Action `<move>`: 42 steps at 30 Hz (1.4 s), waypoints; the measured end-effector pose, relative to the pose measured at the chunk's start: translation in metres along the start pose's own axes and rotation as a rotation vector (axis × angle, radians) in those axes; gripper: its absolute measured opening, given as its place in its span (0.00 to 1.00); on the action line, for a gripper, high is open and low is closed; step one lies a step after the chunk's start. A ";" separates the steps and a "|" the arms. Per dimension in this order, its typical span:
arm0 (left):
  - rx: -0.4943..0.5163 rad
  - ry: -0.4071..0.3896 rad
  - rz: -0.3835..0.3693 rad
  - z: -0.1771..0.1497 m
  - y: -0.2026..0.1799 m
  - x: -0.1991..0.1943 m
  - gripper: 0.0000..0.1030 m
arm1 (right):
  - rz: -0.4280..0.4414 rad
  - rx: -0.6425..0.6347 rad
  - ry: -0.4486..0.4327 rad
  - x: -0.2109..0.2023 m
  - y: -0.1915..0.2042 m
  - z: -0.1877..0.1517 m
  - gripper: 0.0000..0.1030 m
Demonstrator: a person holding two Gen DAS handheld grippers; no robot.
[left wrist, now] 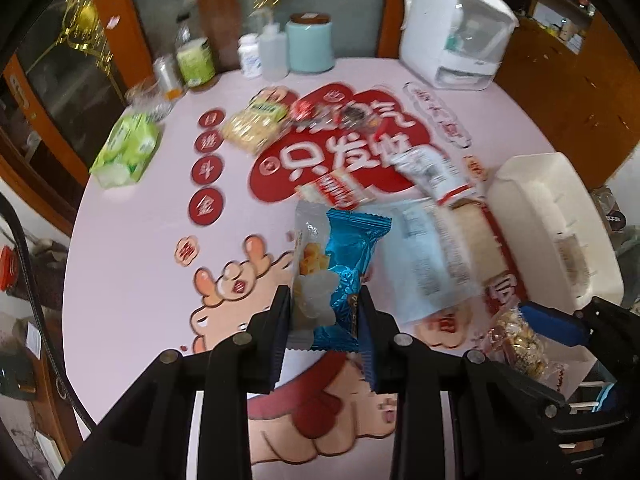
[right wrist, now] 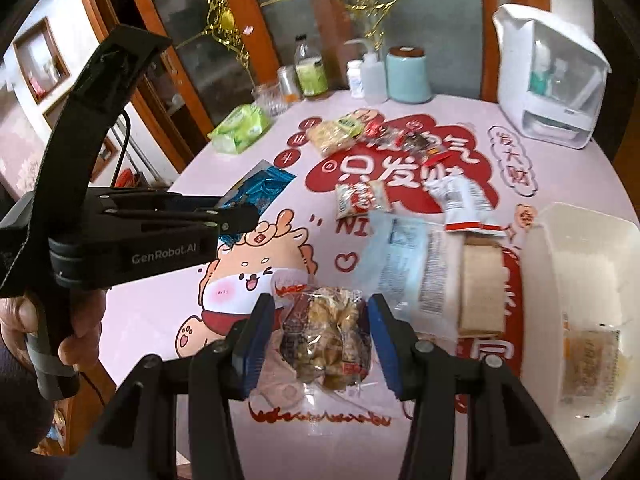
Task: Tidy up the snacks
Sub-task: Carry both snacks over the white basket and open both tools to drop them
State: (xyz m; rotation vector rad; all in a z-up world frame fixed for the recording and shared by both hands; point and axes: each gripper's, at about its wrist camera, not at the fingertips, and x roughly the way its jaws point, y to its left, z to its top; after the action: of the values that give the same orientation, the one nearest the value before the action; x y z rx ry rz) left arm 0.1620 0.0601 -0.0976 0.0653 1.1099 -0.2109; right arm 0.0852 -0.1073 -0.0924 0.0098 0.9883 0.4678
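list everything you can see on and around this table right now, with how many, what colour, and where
blue snack packet: 1, blue and clear, in left gripper
nut snack packet: 1, clear with brown pieces, in right gripper
white bin: 1, white, table's right edge, a packet inside
pale blue packet: 1, beside the bin
red-and-white packets: 2, table centre
yellow cracker packet: 1, far centre
green tissue pack: 1, far left
light blue canister: 1, far edge
bottles and jars: several, clear or white, far edge
white appliance: 1, far right
table: 1, pink with red print
hand: 1, on the left handle
left gripper: black, shut
right gripper: black with blue pads, shut
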 end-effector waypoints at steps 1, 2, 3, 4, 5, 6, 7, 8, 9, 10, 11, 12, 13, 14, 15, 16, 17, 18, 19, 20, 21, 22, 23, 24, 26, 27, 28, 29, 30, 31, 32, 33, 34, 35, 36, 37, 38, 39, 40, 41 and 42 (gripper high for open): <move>0.009 -0.009 -0.003 0.002 -0.010 -0.005 0.29 | -0.003 0.004 -0.009 -0.006 -0.005 -0.001 0.47; 0.020 -0.018 -0.008 0.004 -0.021 -0.011 0.29 | -0.007 0.009 -0.019 -0.012 -0.010 -0.003 0.47; 0.030 -0.025 -0.013 0.005 -0.032 -0.014 0.29 | -0.013 0.015 -0.032 -0.021 -0.018 -0.005 0.47; 0.043 -0.033 -0.019 0.007 -0.044 -0.018 0.29 | -0.020 0.020 -0.043 -0.027 -0.024 -0.007 0.47; 0.058 -0.039 -0.025 0.010 -0.057 -0.022 0.29 | -0.026 0.029 -0.054 -0.035 -0.031 -0.009 0.47; 0.070 -0.044 -0.030 0.013 -0.069 -0.024 0.29 | -0.032 0.044 -0.066 -0.045 -0.041 -0.012 0.47; 0.086 -0.051 -0.038 0.016 -0.085 -0.027 0.29 | -0.037 0.056 -0.077 -0.052 -0.050 -0.014 0.47; 0.097 -0.055 -0.045 0.018 -0.096 -0.029 0.29 | -0.045 0.069 -0.089 -0.061 -0.060 -0.017 0.47; 0.111 -0.059 -0.055 0.021 -0.111 -0.030 0.29 | -0.055 0.084 -0.100 -0.070 -0.073 -0.020 0.47; 0.128 -0.063 -0.066 0.024 -0.129 -0.032 0.29 | -0.065 0.095 -0.110 -0.077 -0.083 -0.023 0.47; 0.138 -0.065 -0.072 0.025 -0.140 -0.032 0.29 | -0.079 0.113 -0.121 -0.086 -0.097 -0.028 0.47; 0.154 -0.069 -0.080 0.028 -0.157 -0.033 0.29 | -0.091 0.128 -0.129 -0.093 -0.109 -0.032 0.47; 0.170 -0.071 -0.087 0.030 -0.174 -0.033 0.29 | -0.102 0.143 -0.135 -0.099 -0.121 -0.036 0.47; 0.182 -0.073 -0.094 0.032 -0.189 -0.032 0.29 | -0.114 0.162 -0.139 -0.107 -0.137 -0.041 0.47; 0.192 -0.073 -0.099 0.035 -0.203 -0.031 0.29 | -0.125 0.174 -0.139 -0.112 -0.149 -0.046 0.47; 0.202 -0.073 -0.105 0.037 -0.217 -0.030 0.29 | -0.138 0.187 -0.141 -0.117 -0.162 -0.050 0.47; 0.212 -0.072 -0.112 0.038 -0.233 -0.028 0.29 | -0.149 0.197 -0.142 -0.120 -0.172 -0.055 0.47; 0.219 -0.072 -0.115 0.039 -0.245 -0.026 0.29 | -0.160 0.213 -0.140 -0.123 -0.186 -0.060 0.47; 0.227 -0.070 -0.117 0.040 -0.258 -0.023 0.29 | -0.168 0.227 -0.136 -0.125 -0.197 -0.064 0.47; 0.235 -0.067 -0.119 0.041 -0.272 -0.019 0.29 | -0.175 0.242 -0.132 -0.126 -0.209 -0.067 0.47; 0.240 -0.063 -0.120 0.042 -0.282 -0.016 0.29 | -0.181 0.260 -0.126 -0.127 -0.221 -0.072 0.47; 0.245 -0.058 -0.119 0.043 -0.293 -0.013 0.29 | -0.182 0.275 -0.121 -0.127 -0.232 -0.075 0.47; 0.251 -0.051 -0.121 0.045 -0.306 -0.008 0.29 | -0.182 0.288 -0.116 -0.127 -0.241 -0.077 0.47; 0.255 -0.047 -0.119 0.045 -0.314 -0.004 0.29 | -0.186 0.301 -0.111 -0.126 -0.251 -0.079 0.47; 0.264 -0.034 -0.114 0.048 -0.331 0.005 0.29 | -0.196 0.321 -0.102 -0.123 -0.267 -0.082 0.47; 0.266 -0.029 -0.112 0.048 -0.338 0.009 0.29 | -0.195 0.330 -0.098 -0.122 -0.276 -0.084 0.47; 0.269 -0.019 -0.111 0.050 -0.347 0.015 0.29 | -0.194 0.336 -0.094 -0.120 -0.282 -0.085 0.47; 0.273 -0.014 -0.109 0.051 -0.353 0.020 0.29 | -0.194 0.343 -0.088 -0.117 -0.288 -0.085 0.47; 0.275 -0.007 -0.104 0.052 -0.358 0.025 0.29 | -0.190 0.351 -0.083 -0.114 -0.295 -0.085 0.47; 0.279 0.003 -0.094 0.053 -0.365 0.032 0.29 | -0.186 0.357 -0.076 -0.111 -0.300 -0.086 0.47; 0.285 0.009 -0.088 0.052 -0.369 0.036 0.29 | -0.183 0.365 -0.067 -0.108 -0.305 -0.086 0.47; 0.287 0.016 -0.081 0.052 -0.373 0.040 0.29 | -0.180 0.372 -0.060 -0.103 -0.310 -0.085 0.47; 0.288 0.025 -0.074 0.052 -0.376 0.046 0.29 | -0.180 0.374 -0.055 -0.100 -0.313 -0.084 0.47; 0.290 0.035 -0.070 0.052 -0.381 0.052 0.29 | -0.182 0.372 -0.044 -0.094 -0.317 -0.083 0.48; 0.290 0.042 -0.065 0.052 -0.383 0.057 0.29 | -0.184 0.371 -0.039 -0.092 -0.319 -0.084 0.48; 0.289 0.051 -0.058 0.052 -0.385 0.061 0.29 | -0.185 0.369 -0.033 -0.089 -0.322 -0.084 0.48; 0.288 0.058 -0.053 0.052 -0.387 0.066 0.29 | -0.181 0.369 -0.025 -0.084 -0.325 -0.084 0.48; 0.286 0.064 -0.050 0.052 -0.387 0.070 0.29 | -0.176 0.373 -0.019 -0.081 -0.327 -0.083 0.48; 0.285 0.069 -0.046 0.052 -0.388 0.074 0.29 | -0.173 0.377 -0.014 -0.079 -0.329 -0.083 0.48; 0.284 0.074 -0.042 0.051 -0.388 0.077 0.29 | -0.172 0.381 -0.006 -0.076 -0.330 -0.084 0.48; 0.284 0.081 -0.035 0.050 -0.389 0.081 0.29 | -0.172 0.381 0.000 -0.073 -0.331 -0.084 0.48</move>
State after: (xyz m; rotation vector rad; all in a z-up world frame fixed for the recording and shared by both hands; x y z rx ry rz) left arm 0.1627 -0.3389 -0.1267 0.3098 1.1558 -0.3988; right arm 0.1084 -0.4504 -0.1528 0.2652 1.0559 0.1173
